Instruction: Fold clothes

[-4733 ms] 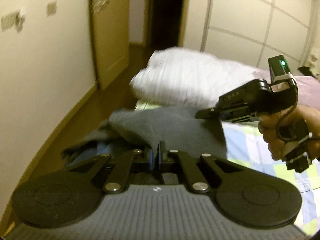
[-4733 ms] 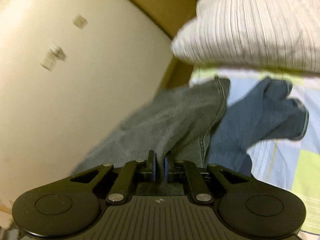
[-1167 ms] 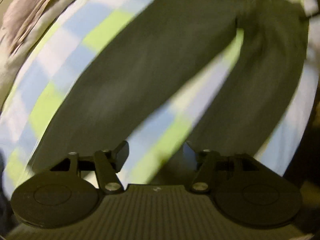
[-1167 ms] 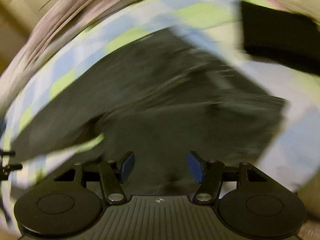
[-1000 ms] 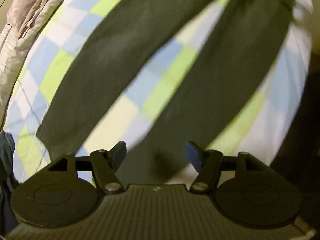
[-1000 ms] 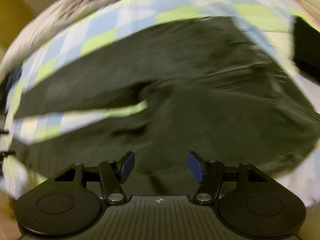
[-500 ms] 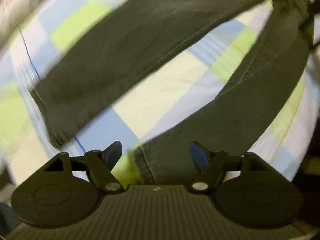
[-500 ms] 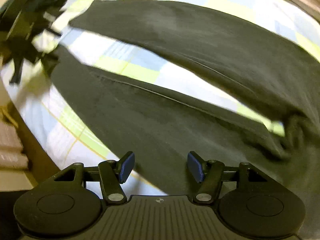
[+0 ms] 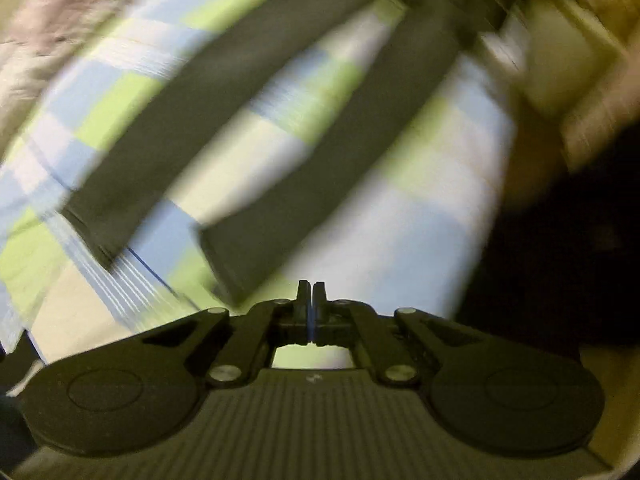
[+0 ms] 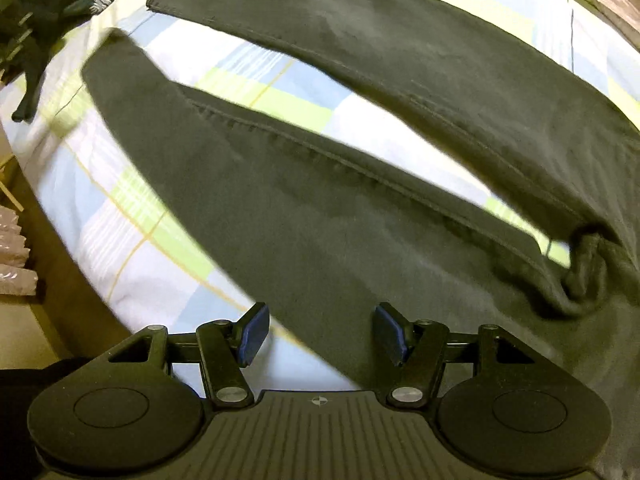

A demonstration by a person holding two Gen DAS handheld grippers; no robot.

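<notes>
Dark grey trousers point(image 10: 320, 220) lie spread on a blue, green and white checked sheet point(image 10: 132, 240), legs apart. They bunch at the crotch point(image 10: 580, 272). My right gripper point(image 10: 320, 334) hangs open just above the outer edge of the nearer leg, and its blue pads hold nothing. The left wrist view is blurred. There both trouser legs point(image 9: 360, 140) run up and to the right, with the nearer cuff point(image 9: 228, 268) just ahead. My left gripper point(image 9: 308, 294) is closing, its jaws meeting with no cloth between them, over bare sheet point(image 9: 400, 248) beside that cuff.
The bed's edge point(image 10: 60, 280) drops off at the left of the right wrist view, with pale stacked things point(image 10: 12, 252) below. A dark blurred shape point(image 10: 44, 4) lies beyond the cuffs. A pinkish blanket point(image 9: 60, 12) borders the far side of the sheet.
My left gripper's jaws went from wide open to closed, and it drew back from the nearer cuff. The right wrist view swung over the trousers, then held still.
</notes>
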